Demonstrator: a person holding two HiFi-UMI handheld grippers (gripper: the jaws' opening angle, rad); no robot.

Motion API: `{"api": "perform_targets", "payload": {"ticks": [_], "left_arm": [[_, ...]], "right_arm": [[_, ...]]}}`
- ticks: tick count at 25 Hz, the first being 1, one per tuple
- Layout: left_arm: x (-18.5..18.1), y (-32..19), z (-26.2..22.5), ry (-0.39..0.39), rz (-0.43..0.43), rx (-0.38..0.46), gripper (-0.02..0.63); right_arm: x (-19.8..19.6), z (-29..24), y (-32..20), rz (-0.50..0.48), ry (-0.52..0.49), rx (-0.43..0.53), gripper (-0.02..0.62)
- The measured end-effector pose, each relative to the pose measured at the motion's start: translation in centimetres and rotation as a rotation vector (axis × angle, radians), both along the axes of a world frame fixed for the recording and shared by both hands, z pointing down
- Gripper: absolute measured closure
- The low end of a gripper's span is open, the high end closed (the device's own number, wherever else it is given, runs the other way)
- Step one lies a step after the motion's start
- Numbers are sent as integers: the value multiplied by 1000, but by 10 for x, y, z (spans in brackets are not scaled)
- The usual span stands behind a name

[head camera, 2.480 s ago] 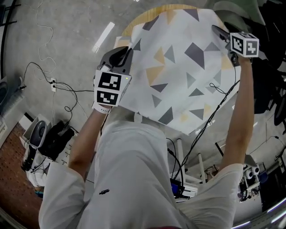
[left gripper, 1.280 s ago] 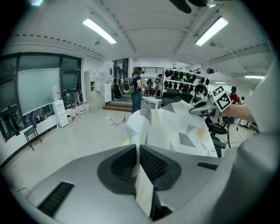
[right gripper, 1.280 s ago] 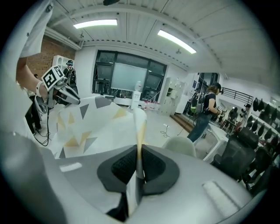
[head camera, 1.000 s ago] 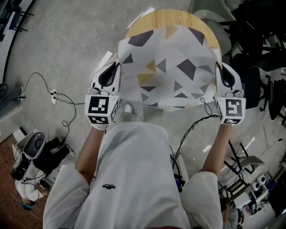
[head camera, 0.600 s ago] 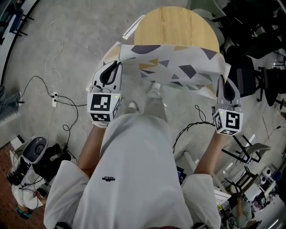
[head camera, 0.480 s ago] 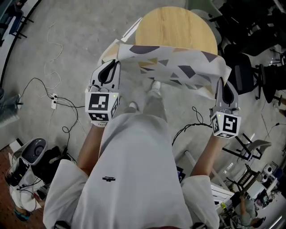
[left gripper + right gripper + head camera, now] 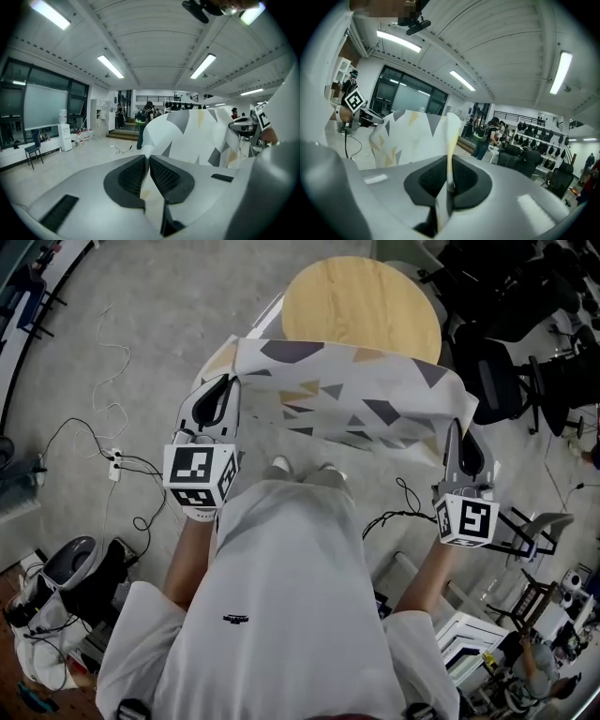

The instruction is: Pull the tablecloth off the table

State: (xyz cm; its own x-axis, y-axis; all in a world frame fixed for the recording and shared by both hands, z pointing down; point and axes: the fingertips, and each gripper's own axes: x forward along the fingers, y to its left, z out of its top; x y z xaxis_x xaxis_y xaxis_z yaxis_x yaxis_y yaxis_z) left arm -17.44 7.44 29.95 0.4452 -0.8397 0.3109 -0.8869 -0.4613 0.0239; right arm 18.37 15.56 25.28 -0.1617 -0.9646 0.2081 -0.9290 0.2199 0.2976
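The white tablecloth with grey and yellow triangles hangs stretched between my two grippers, free of the round wooden table, whose top is bare. My left gripper is shut on the cloth's left corner. My right gripper is shut on its right corner. In the left gripper view the tablecloth rises from between the shut pads of the left gripper. In the right gripper view a cloth edge stands pinched in the right gripper, and the rest of the tablecloth spreads to the left.
Black office chairs stand to the right of the table. Cables trail over the concrete floor at the left. Equipment lies at the lower left. People stand far off in the hall.
The cloth has slid off the table toward me. Both grippers pulled back and apart with its corners, and the tabletop now lies fully bare.
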Motion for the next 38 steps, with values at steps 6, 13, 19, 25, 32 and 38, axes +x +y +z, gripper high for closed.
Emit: {"api": "perform_targets", "payload": {"ticks": [6,13,19,25,32,38], "left_arm": [[-3,17,13,-7,-34,-36,571],[13,32,6,-34,-33,-22,572],[23,35,8,-43,-22,-20,572],[27,35,8,-38,-13,-19,572],[35,40,5,-39,-12,-18,574],[22,36,4,-37,-15,-15,574]], "right_arm": [[-3,12,21,-9,-10,-36,571],[13,16,39,4,-70,-38,571],[23,26,48,24,-118,-35,572],[27,23,51,38,-132,-17,572],[35,21,58,36,-118,-22,572],[22,20,52,34,-109,-20,572]]}}
